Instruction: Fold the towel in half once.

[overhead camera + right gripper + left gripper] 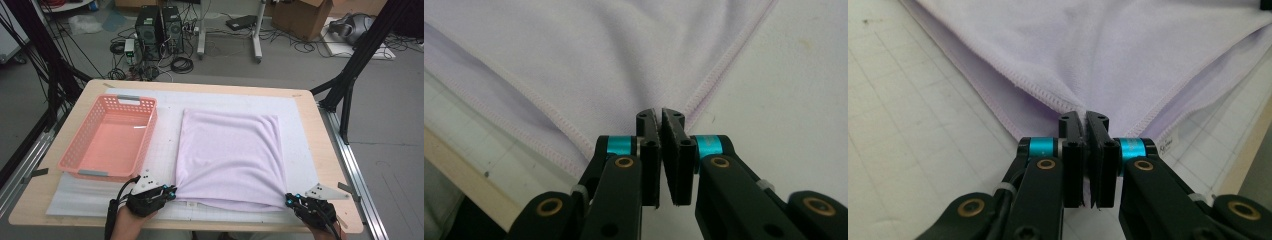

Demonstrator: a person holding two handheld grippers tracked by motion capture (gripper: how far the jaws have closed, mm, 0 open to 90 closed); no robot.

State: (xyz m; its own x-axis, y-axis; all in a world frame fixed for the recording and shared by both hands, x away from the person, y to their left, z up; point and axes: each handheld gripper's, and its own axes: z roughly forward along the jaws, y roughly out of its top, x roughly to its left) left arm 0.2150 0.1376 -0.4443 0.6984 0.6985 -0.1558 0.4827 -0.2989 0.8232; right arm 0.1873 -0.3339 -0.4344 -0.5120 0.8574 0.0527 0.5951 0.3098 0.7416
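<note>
Purple towel [230,157] is spread flat on the table [320,150], beside the basket [112,137]. Its two near corners are pinched by closed jaws, left gripper [171,191] and right gripper [290,200]; the towel stretches away from both.

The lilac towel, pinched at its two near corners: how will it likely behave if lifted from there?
The lilac towel probably hangs limp: it already puckers into folds where the left gripper and right gripper clamp it. It looks thin and light, lying flat in two layers. Its soft pile should resist slipping from the pads, though that is a guess.
</note>
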